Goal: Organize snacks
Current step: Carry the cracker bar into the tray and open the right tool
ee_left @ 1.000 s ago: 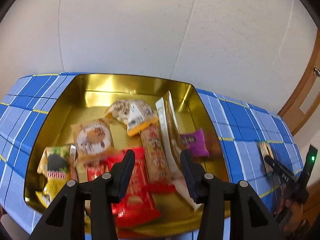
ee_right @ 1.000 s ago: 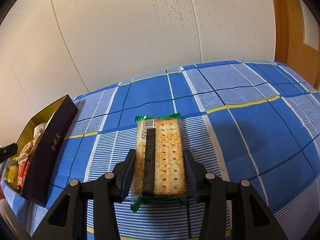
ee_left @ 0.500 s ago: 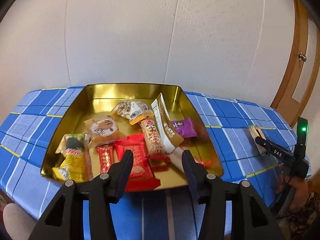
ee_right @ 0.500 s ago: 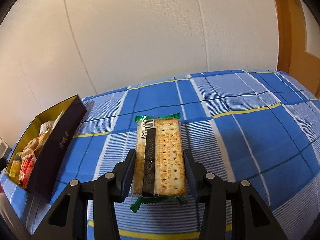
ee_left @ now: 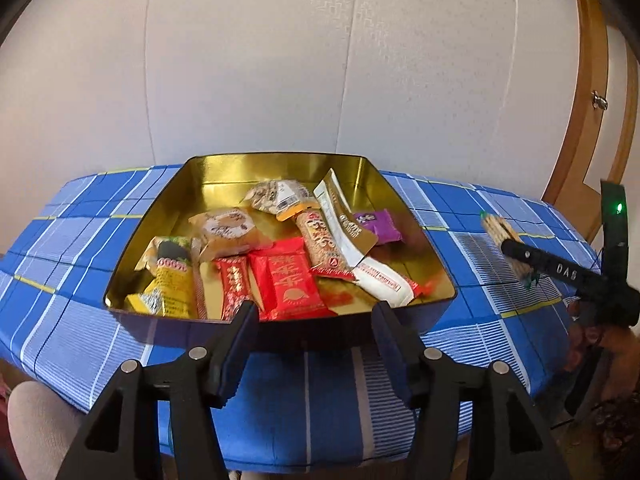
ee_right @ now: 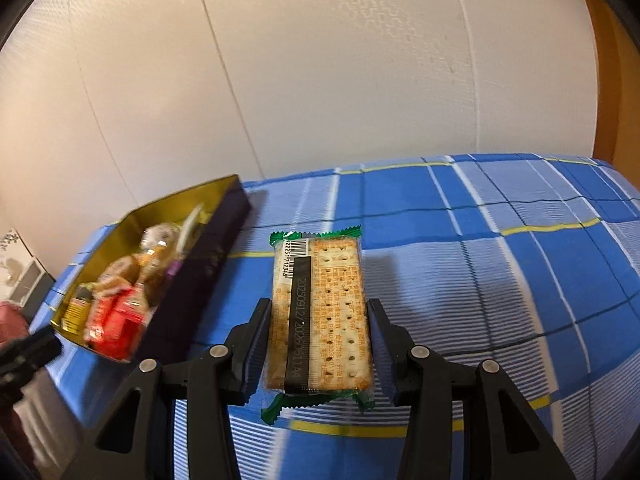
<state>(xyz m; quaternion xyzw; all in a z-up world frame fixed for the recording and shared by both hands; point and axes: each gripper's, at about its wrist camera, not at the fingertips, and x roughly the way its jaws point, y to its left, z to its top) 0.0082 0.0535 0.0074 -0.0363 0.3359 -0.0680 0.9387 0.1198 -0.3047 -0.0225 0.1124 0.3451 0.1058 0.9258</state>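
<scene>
The gold-lined tin box stands on the desk covered with a blue plaid cloth, near the white wall, and it is the landmark here. Inside the box, from its left side to its right, lie a yellow packet, a round cake in clear wrap, two red packets, a long brown bar, a white sachet and a small purple packet. In front of the box, just before its near wall, hangs the left gripper; its jaws are opening and nothing is between them. To the right of the box, apart from it and above the cloth, the right gripper holds a cracker pack with green ends, the pads pressing on its two long sides. In the left wrist view this pack shows right of the box, at the tip of the black right gripper.
</scene>
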